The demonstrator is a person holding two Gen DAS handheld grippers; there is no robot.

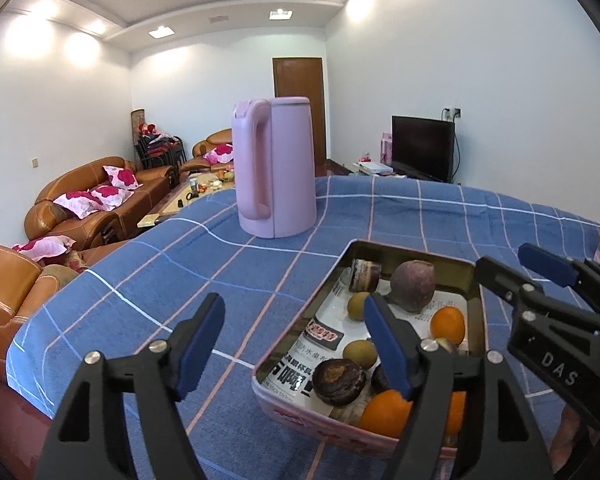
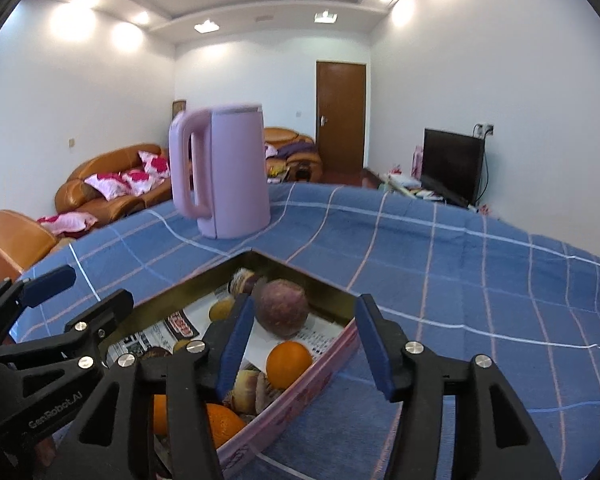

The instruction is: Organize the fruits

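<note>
Mostly round fruit (image 1: pixel 413 286), rectangular tin (image 1: pixel 474 280)

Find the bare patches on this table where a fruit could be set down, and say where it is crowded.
Free: blue checked tablecloth left of the pink rectangular tin, up to the pink plastic kettle; also the cloth right of the tin in the right wrist view. Crowded: inside the tin, packed with oranges and dark fruits.

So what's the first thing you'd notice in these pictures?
The tall pink kettle standing on the blue checked cloth, just beyond the tin. Next, the pink tin holding oranges and dark fruit, with the left tongs and the right tongs open over it.
</note>
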